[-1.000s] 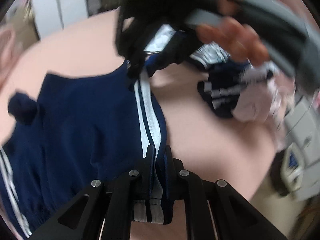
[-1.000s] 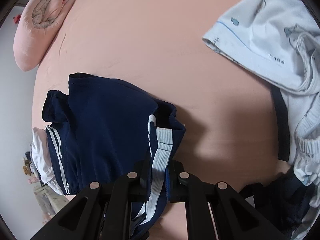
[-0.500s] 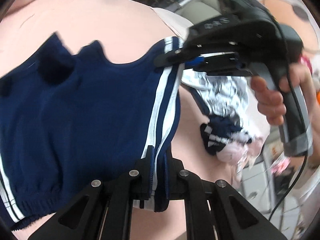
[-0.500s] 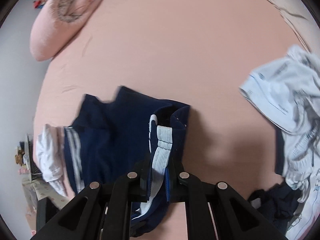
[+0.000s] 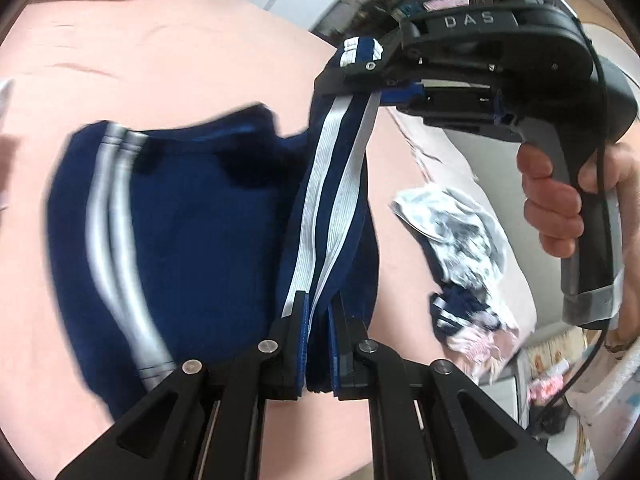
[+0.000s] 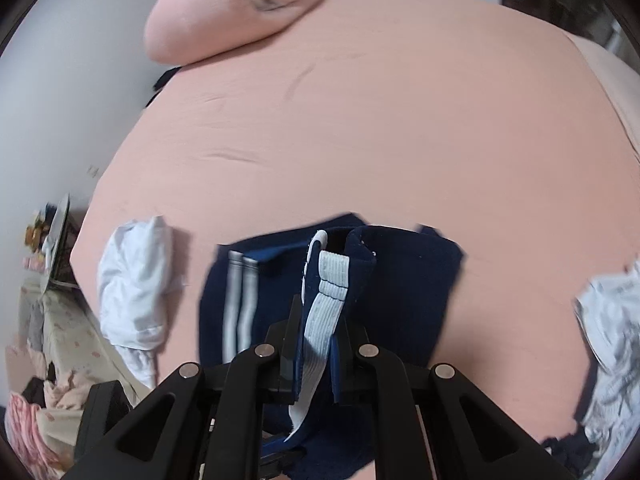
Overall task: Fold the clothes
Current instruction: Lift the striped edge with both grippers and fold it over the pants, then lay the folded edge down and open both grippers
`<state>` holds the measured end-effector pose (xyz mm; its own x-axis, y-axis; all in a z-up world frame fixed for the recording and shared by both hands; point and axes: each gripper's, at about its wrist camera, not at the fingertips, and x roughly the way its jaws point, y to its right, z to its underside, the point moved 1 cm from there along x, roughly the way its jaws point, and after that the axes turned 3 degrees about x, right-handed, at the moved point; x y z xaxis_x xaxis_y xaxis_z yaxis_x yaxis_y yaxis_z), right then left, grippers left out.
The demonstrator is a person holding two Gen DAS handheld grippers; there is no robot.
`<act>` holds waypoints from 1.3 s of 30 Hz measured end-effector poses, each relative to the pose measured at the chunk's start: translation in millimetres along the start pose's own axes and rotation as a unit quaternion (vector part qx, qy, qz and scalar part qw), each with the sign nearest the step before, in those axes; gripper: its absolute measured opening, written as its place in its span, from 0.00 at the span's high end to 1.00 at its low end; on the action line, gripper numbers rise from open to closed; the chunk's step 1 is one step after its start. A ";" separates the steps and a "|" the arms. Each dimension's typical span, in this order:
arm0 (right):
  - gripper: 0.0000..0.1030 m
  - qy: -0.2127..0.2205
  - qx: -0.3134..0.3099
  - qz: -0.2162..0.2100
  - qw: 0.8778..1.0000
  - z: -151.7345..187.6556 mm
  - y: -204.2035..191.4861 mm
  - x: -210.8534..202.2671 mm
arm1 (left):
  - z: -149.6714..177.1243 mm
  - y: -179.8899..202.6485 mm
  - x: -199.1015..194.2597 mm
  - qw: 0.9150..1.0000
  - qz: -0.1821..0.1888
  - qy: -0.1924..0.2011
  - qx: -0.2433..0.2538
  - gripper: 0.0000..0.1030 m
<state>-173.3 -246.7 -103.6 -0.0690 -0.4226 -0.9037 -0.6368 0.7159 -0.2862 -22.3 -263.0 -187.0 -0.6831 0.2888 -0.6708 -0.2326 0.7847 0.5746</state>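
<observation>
Navy shorts with white side stripes (image 5: 192, 220) hang in the air above the pink bed, stretched between both grippers. My left gripper (image 5: 320, 308) is shut on one end of the striped side seam. My right gripper (image 5: 360, 76) is shut on the other end, up and to the right in the left wrist view. In the right wrist view the right gripper (image 6: 318, 320) pinches the white striped band, and the shorts (image 6: 400, 280) hang below it.
The pink bed sheet (image 6: 360, 120) spreads wide beyond the shorts. A pink pillow (image 6: 240, 12) lies at its far end. A white garment (image 6: 132, 280) lies at the left edge. A pile of mixed clothes (image 5: 460, 248) lies to the right.
Both grippers have lifted the shorts off the bed and pulled the striped seam taut. The right wrist view has tilted up toward the pillow.
</observation>
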 end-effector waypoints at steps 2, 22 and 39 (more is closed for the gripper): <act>0.93 -0.001 -0.019 0.002 1.000 -5.0 -20.7 5.1 | 1.4 -11.9 -7.3 1.000 -0.005 0.005 -0.016 0.93; 0.93 -0.048 -0.045 -0.031 0.997 -13.5 -100.0 67.3 | 21.5 -67.9 -44.9 0.993 -0.109 0.017 -0.045 0.93; 0.93 -0.060 -0.047 -0.108 0.991 -11.2 -125.4 60.7 | 13.4 -106.4 -25.7 0.987 0.062 -0.003 -0.151 0.25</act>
<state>-106.1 -368.3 -119.0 0.1653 -0.4871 -0.8575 -0.6953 0.5590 -0.4516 29.3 -346.6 -237.2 -0.7155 0.3759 -0.5889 -0.3441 0.5440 0.7653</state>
